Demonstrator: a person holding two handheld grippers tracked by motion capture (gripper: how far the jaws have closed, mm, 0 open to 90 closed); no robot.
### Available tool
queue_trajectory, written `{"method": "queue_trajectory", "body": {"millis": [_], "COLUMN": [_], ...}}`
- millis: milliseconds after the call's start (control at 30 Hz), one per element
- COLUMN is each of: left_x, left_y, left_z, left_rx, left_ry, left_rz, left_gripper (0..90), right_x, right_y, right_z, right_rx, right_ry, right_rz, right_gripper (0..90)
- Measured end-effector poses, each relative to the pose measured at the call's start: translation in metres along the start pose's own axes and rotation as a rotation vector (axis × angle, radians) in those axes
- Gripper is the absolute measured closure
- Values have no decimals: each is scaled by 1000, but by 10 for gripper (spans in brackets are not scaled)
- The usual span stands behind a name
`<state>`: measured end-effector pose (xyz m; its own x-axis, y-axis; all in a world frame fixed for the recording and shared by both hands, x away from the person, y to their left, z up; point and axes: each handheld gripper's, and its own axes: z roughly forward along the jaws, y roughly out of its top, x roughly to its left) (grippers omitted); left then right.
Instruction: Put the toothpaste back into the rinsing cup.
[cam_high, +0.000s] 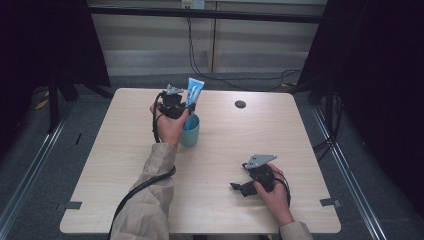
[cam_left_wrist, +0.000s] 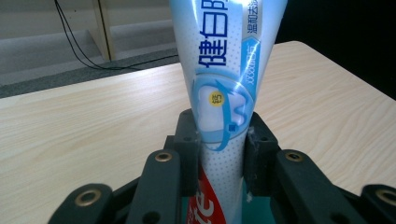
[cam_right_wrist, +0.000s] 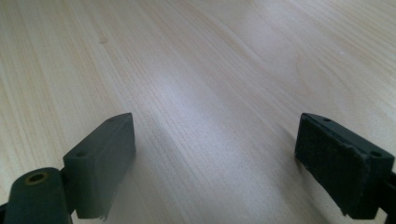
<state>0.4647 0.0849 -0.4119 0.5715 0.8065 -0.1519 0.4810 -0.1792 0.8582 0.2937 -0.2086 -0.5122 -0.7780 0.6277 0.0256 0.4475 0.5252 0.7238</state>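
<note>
Right gripper (cam_high: 239, 187) rests low near the table's (cam_high: 280, 130) front edge, jaws spread wide on nothing. Farther back, left gripper (cam_left_wrist: 219, 154) is clamped on the toothpaste tube (cam_left_wrist: 223, 79), 2 pads pinching its lower body over the teal cup (cam_high: 190, 135). Judgement: tube is light, soft and glossy, so it dents and may slip; grip the firmer shoulder near the cap, not the flat crimped end.

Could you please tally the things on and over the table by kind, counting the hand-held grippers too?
Toothpaste tube: 1, clamped in the left hand-held gripper
Teal cup: 1
Hand-held grippers: 2, the right hand-held gripper open over the table
Total: 4
</note>
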Motion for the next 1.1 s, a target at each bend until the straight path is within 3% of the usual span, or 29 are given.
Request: {"method": "queue_trajectory", "body": {"millis": [400,1100], "left_x": [2,0], "left_y": [-10,-19], "left_z": [3,-3], "left_rx": [35,16], "left_ry": [11,11], "left_rz": [-8,-4], "left_gripper": [709,699], "right_x": [0,0], "right_y": [0,0], "right_z": [0,0], "right_rx": [-1,-1], "right_ry": [1,3], "right_rz": [0,-5], "right_gripper": [117,117]}}
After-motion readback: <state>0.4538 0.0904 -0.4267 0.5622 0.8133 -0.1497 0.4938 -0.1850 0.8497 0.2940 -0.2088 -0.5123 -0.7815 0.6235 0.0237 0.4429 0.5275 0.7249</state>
